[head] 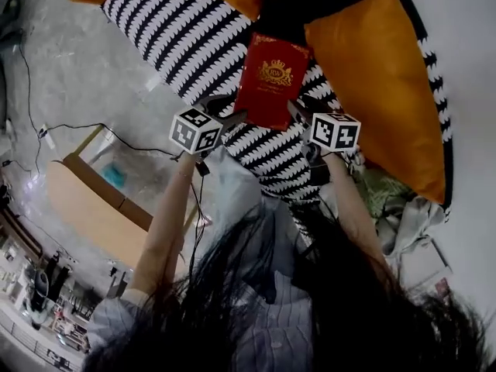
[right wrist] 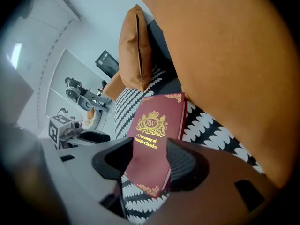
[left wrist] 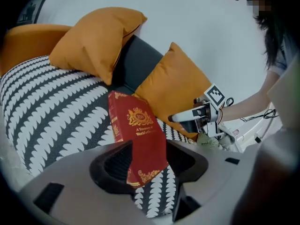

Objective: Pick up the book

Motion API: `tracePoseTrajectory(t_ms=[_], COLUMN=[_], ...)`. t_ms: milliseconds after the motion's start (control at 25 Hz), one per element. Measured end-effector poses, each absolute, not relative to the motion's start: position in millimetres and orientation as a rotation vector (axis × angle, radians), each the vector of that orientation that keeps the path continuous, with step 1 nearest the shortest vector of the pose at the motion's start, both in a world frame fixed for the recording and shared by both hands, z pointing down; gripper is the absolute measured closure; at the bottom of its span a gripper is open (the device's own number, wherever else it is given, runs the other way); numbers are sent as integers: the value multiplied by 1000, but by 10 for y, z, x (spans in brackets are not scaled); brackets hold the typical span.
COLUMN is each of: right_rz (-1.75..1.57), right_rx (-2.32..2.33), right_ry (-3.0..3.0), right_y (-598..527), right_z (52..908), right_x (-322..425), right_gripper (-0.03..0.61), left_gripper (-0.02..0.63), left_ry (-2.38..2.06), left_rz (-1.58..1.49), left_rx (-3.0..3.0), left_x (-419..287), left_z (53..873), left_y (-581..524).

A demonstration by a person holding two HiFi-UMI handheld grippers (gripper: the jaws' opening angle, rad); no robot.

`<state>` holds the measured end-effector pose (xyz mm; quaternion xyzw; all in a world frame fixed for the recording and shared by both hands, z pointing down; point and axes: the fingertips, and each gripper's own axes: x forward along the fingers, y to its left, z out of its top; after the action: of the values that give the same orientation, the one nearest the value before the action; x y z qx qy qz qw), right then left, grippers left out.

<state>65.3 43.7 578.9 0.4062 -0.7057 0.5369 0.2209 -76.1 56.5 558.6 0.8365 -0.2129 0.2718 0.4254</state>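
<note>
A red book (head: 271, 80) with a gold crest lies on the black-and-white patterned sofa seat (head: 178, 29), its far end by an orange cushion (head: 372, 68). My left gripper (head: 235, 116) is at the book's near left corner and my right gripper (head: 297, 108) at its near right corner. In the left gripper view the book (left wrist: 138, 135) reaches down between the jaws of the left gripper (left wrist: 147, 161), with a gap on the right side. In the right gripper view the book's (right wrist: 152, 139) near corner sits between the parted jaws of the right gripper (right wrist: 150, 161). Both grippers are open.
A second orange cushion (left wrist: 96, 41) leans on the dark backrest (left wrist: 138, 60). Beside the sofa on the grey floor stand a low wooden table (head: 93, 200) and a black cable (head: 116, 134). Crumpled cloth (head: 403, 208) lies at the right of the seat.
</note>
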Motion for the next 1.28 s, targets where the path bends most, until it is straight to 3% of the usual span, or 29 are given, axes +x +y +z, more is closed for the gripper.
tracePoseTrajectory(t_ms=[160,320,720,960,1280], right_rz=[1499,1597,1696,1690,1676], right_rx=[1159,1200,1209,1216,1218], right_ry=[-1905,-1901,-1874,-1855,-1869], right_y=[440,644,407,393,513], right_z=[6270,6596,6469,6480,6028], right_x=[614,771,725,634,679], right_gripper=[330,301,290,311,324], left_gripper=[336,305,295,296,298], left_ry=[-498,-476,-484,-507,-549], left_rz=[705,652,509,599,545], left_rx=[2022,1954,1834,1847,1869], left_x=[-880,-730,-593,-521,-487], left_z=[6053,6373,6315,6476,6018], left_y=[484,600,359,371,489])
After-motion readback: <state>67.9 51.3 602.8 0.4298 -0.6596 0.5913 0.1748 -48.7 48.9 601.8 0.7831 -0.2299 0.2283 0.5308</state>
